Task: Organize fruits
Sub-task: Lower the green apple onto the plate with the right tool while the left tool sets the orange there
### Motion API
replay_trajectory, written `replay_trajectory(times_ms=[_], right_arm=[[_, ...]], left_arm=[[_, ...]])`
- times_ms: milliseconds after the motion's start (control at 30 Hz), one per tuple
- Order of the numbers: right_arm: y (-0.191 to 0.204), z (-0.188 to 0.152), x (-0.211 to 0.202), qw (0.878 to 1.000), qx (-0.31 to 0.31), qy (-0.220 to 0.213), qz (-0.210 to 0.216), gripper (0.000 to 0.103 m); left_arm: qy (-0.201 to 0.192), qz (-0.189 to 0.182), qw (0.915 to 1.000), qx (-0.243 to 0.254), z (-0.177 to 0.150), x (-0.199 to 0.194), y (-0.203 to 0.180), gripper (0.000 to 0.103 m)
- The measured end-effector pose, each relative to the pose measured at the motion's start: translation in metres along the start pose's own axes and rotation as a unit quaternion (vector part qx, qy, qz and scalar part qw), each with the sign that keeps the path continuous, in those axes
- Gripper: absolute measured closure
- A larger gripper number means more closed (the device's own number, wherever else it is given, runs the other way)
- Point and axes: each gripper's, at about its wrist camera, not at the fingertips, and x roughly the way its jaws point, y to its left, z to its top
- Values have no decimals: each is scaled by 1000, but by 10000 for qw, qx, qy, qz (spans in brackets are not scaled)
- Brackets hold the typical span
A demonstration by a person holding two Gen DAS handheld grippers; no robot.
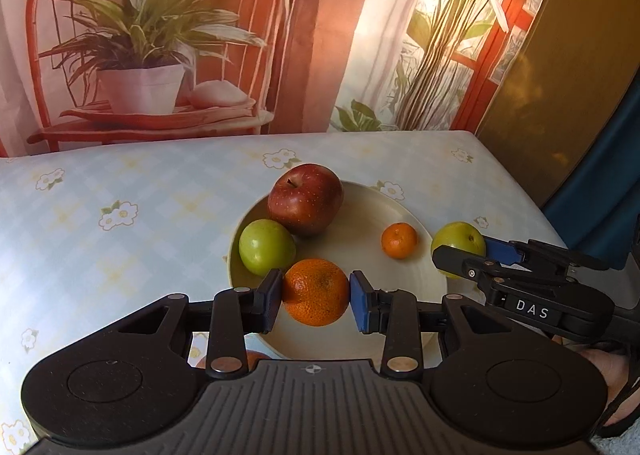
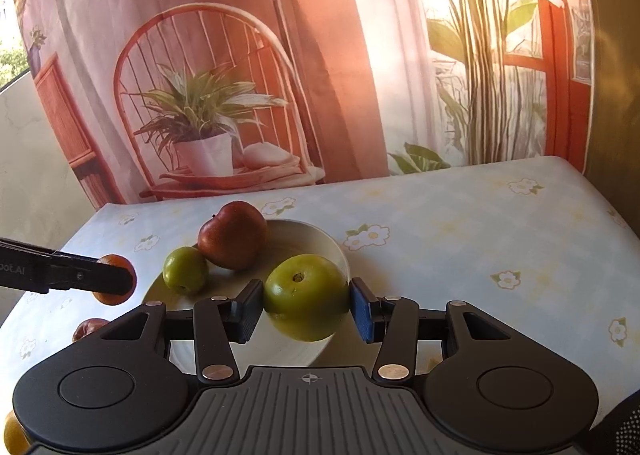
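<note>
My left gripper [image 1: 316,297] is shut on a large orange [image 1: 316,291], held above the near part of a cream plate [image 1: 360,215]. On the plate lie a red apple [image 1: 306,199], a green apple [image 1: 266,247] and a small mandarin [image 1: 399,240]. My right gripper [image 2: 307,303] is shut on a second green apple [image 2: 306,297], over the plate's [image 2: 304,233] right side. In the right wrist view the red apple [image 2: 233,235] and the green apple [image 2: 185,270] lie on the plate, and the left gripper's finger [image 2: 96,277] covers the orange [image 2: 116,297]. In the left wrist view the right gripper [image 1: 464,251] holds its green apple [image 1: 458,241] at the plate's right rim.
The table carries a pale blue checked cloth [image 1: 120,215] with flower prints. A printed backdrop [image 1: 200,35] with a chair and plants hangs behind it. A small reddish fruit [image 2: 90,329] lies on the cloth left of the plate, and a yellow-orange fruit [image 2: 14,433] shows at the bottom left corner.
</note>
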Motion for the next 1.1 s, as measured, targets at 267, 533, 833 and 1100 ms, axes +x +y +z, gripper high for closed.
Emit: replay_trajectory(times_ms=[267,533,833,1100], right_arm=[[12,-1,35,9967,-296,676,328,60],[11,6,53,9943,-497,914,243,60],[6,19,72,9953,-560,783,135,60],[13,29,88,9953,-643,724,28,60]], left_arm=[[494,154,9985,197,-4,38,7,65],[665,436,9958,452,-5,55,10,65],[702,477,9948,571,0,60,14,65],[682,395,9946,673,-2,61,13,64]])
